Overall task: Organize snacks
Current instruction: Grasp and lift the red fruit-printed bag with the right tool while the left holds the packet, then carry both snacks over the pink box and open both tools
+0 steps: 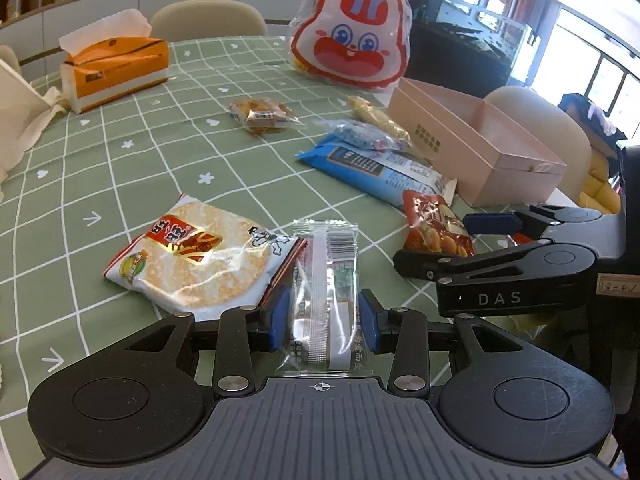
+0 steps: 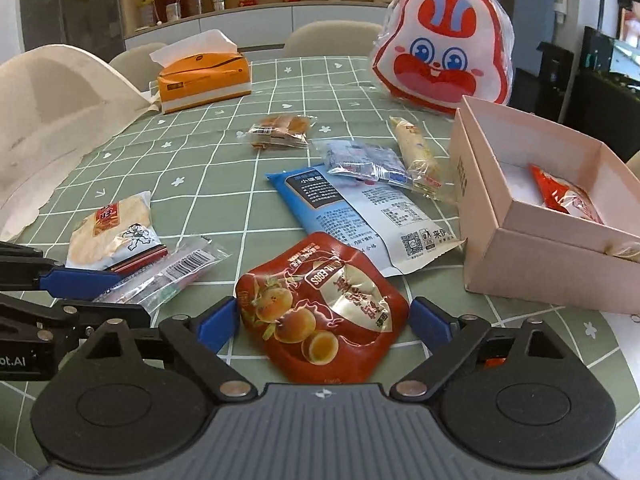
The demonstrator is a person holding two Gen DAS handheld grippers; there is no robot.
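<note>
A: What sits in the pink box point(image 2: 532, 268)?

B: It stands open at the right edge of the table point(image 2: 208, 132), with a divider wall along its left side. From the right wrist view, the big compartment holds one red-and-white snack packet point(image 2: 568, 196) against the far right wall, on a white floor. A pale scrap shows at the near right corner; I cannot tell what it is. The narrow compartment's inside is hidden.

A: And the left gripper point(image 1: 325, 316)?

B: Its jaws are pressed on a clear wrapped snack bar point(image 1: 326, 280), one blue pad on each side. The bar lies near the front of the table, just right of a round rice cracker packet point(image 1: 200, 256).

A: The right gripper point(image 2: 325, 320)?

B: Its jaws stand wide apart around a red egg snack pouch point(image 2: 324, 308) lying flat on the table, left of the box. The left pad is just beside the pouch's edge; the right pad stands clear of it. No grip.

A: Other snacks outside the box?

B: A blue packet point(image 2: 352, 212) beyond the pouch, a small blue-and-clear packet point(image 2: 364, 162) on its far end, a pale stick-shaped packet point(image 2: 414, 148) beside the box, and a brown packet point(image 2: 282, 130) farther back. A rabbit-face bag point(image 2: 444, 40) stands behind the box, and an orange tissue box point(image 2: 204, 80) sits far left.
</note>
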